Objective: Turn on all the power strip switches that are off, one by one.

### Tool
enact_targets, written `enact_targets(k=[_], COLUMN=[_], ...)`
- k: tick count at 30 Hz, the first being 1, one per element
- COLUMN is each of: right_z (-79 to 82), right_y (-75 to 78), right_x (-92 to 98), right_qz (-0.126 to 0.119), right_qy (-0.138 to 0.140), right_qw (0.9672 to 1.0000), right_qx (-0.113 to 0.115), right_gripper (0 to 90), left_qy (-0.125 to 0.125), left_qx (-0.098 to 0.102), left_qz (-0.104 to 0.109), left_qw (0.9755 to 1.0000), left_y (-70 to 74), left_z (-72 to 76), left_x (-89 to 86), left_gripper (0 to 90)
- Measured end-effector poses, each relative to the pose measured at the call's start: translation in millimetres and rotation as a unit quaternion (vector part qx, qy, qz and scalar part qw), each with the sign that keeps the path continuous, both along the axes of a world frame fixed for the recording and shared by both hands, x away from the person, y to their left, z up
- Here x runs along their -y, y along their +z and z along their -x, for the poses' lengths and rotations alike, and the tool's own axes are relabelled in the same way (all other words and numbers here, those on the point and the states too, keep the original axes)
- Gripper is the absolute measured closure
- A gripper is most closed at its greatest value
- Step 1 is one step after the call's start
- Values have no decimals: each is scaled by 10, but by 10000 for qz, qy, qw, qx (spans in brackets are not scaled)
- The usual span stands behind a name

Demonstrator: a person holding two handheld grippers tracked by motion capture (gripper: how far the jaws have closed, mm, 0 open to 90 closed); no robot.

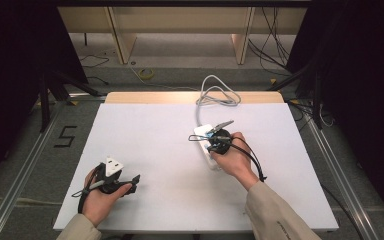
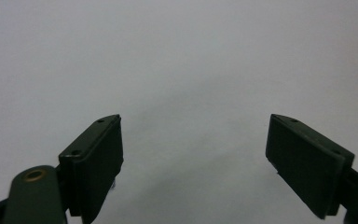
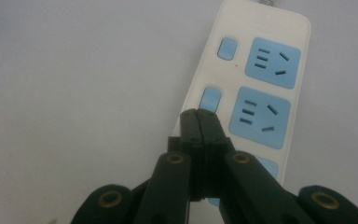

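Note:
A white power strip (image 3: 242, 84) with light blue sockets and blue rocker switches lies on the white table (image 1: 170, 150). In the high view the strip (image 1: 203, 132) sits right of centre, partly under the person's right hand. My right gripper (image 3: 199, 122) is shut with nothing between its jaws. Its tips rest at the near edge of the second blue switch (image 3: 210, 99); I cannot tell whether they touch it. In the high view the right gripper (image 1: 215, 145) stands over the strip. My left gripper (image 2: 195, 119) is open and empty above bare table, at the front left (image 1: 132, 184).
The strip's grey cable (image 1: 215, 95) runs to the table's back edge and coils there. Beyond the table lie floor cables (image 1: 145, 74) and wooden furniture legs (image 1: 122, 45). A "5" (image 1: 66, 136) is marked on the floor at the left.

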State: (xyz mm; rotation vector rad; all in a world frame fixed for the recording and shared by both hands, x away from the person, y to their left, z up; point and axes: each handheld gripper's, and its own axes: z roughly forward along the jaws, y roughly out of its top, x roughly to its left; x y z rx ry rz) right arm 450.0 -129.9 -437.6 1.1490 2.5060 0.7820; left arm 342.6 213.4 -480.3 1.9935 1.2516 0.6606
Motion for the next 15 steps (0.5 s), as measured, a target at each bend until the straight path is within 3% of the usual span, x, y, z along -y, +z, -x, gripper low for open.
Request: enact_targets(k=[15], right_z=[22], right_y=[14], right_x=[17], right_qz=[35], right_qy=[14], right_qw=[10000], right_qx=[-51], right_gripper=[900], left_qy=[11], left_qx=[6], left_qz=[18], left_qw=[10000], left_y=[-1], left_z=[0], left_x=[9], left_gripper=[188])
